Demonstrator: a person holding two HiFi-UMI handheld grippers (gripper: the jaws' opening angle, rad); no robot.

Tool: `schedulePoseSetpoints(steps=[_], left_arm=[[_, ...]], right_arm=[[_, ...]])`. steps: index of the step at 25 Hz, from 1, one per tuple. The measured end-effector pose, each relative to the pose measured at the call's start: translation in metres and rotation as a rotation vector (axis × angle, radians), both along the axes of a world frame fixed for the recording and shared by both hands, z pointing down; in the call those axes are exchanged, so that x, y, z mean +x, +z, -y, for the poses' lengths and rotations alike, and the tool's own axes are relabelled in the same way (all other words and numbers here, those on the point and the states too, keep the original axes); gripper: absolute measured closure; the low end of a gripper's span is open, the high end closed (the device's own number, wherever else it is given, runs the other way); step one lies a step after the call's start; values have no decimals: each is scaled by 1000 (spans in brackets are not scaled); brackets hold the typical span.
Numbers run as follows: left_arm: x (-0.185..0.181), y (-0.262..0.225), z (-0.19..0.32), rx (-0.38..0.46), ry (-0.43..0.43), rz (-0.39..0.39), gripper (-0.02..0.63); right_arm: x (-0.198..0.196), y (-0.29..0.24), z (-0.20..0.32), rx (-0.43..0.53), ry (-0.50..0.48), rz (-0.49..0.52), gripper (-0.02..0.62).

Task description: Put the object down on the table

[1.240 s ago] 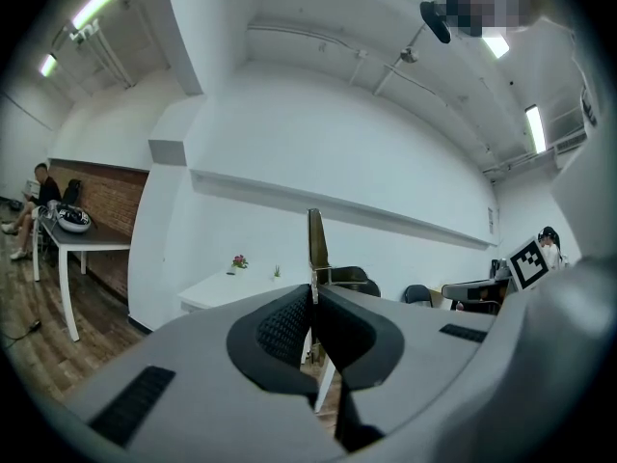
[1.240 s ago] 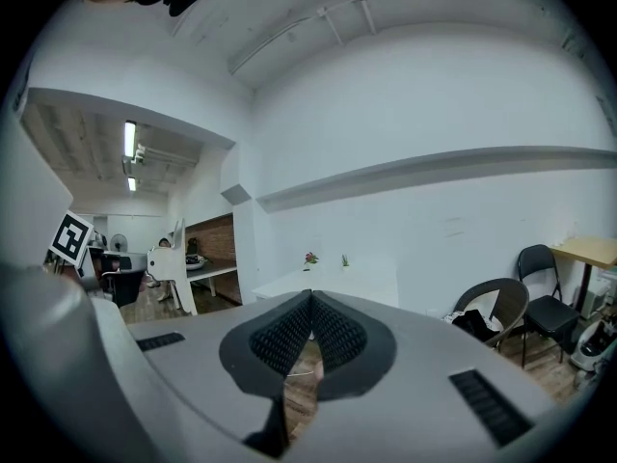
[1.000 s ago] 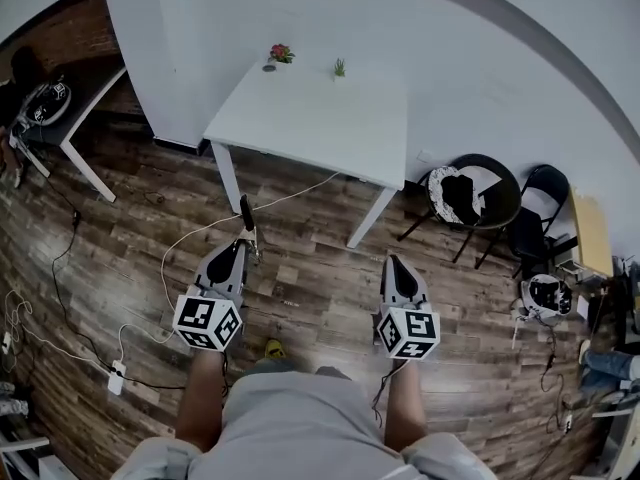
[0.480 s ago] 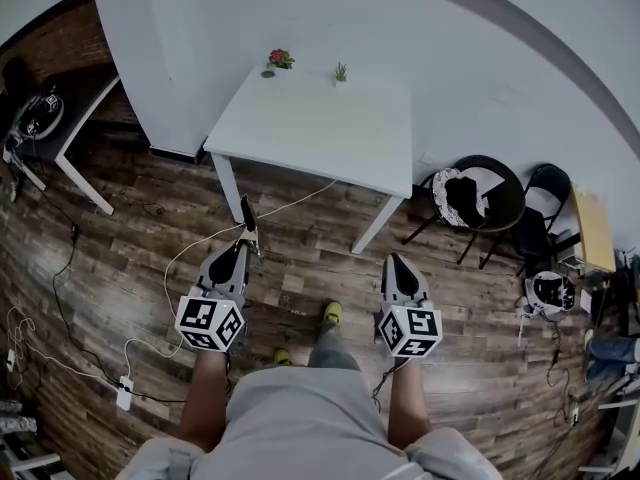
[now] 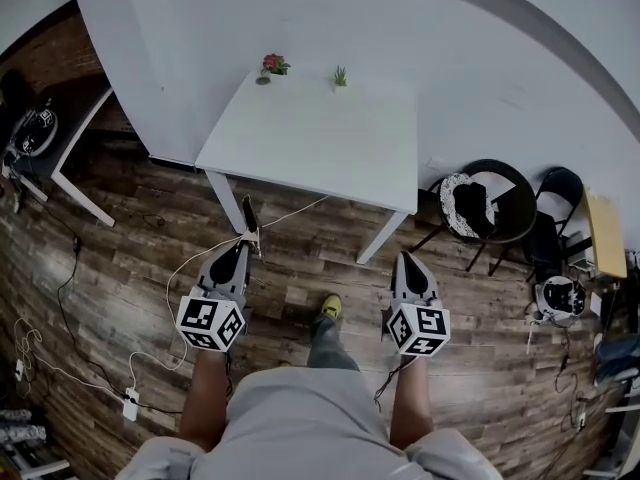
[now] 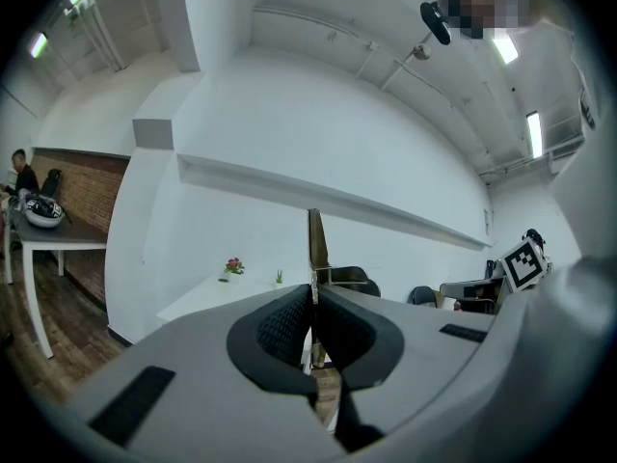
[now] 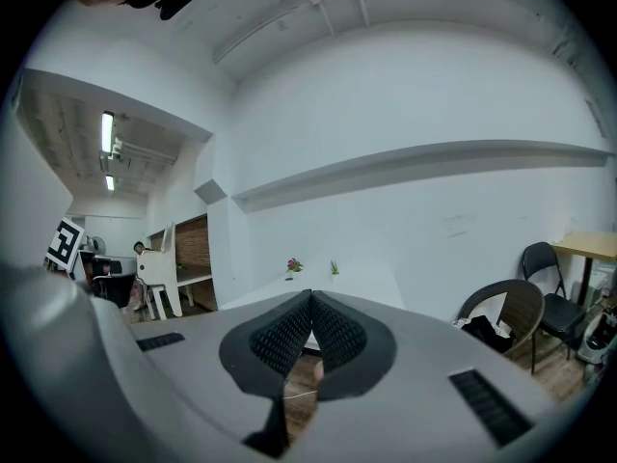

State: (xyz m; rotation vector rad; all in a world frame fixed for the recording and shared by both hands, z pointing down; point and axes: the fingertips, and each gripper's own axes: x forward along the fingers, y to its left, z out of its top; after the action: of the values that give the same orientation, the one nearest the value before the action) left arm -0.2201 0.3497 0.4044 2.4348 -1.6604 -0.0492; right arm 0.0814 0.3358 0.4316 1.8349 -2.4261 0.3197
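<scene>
Head view: the left gripper (image 5: 244, 248) holds a dark strip (image 5: 248, 215), well short of the worktop (image 5: 320, 143). The floor cable (image 5: 178, 258) could catch a foot.
Left gripper view: the jaws pinch only the strip's lower end, so it may pivot.
Right gripper view: the right gripper (image 7: 310, 302) has its jaws closed and empty.

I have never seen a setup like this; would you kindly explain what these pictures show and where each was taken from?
There is no robot: a person holds a hand-held gripper in each hand. The head view looks down from a camera on the person's head; the two gripper views look along each gripper's jaws. The left hand-held gripper is shut on a thin dark object that stands upright. The right hand-held gripper is shut and empty. Ahead stands a white table bearing a pot of red flowers and a small green plant.
</scene>
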Motion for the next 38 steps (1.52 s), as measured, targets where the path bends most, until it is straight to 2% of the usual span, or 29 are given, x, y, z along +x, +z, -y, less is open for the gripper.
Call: schedulePoseSetpoints(steps=[5,13,20,25,29,31,38], left_arm=[[19,7,60,-14,4,17,586],[44,32,155,-101,-31,32,586],[80,16,244,-89,-51,79,586],[115,10,292,-80,-44,181,586],[136,9,320,-82,-31,198,586],[143,9,330,-80,-24,215,586],[155,9,361,-49,5,342,586]], right_arm=[[16,12,64,-18,-5,-3,586],[41,33,168,-57,-27,1,586],[68,28,263,-40,-65,46,586],[82,30,314,-44,-106,92,586],[92,26,343,-33,-119,113,586],[97,24,353,-29,-120,112,586],[106,19,378,-16,-101,102,586]])
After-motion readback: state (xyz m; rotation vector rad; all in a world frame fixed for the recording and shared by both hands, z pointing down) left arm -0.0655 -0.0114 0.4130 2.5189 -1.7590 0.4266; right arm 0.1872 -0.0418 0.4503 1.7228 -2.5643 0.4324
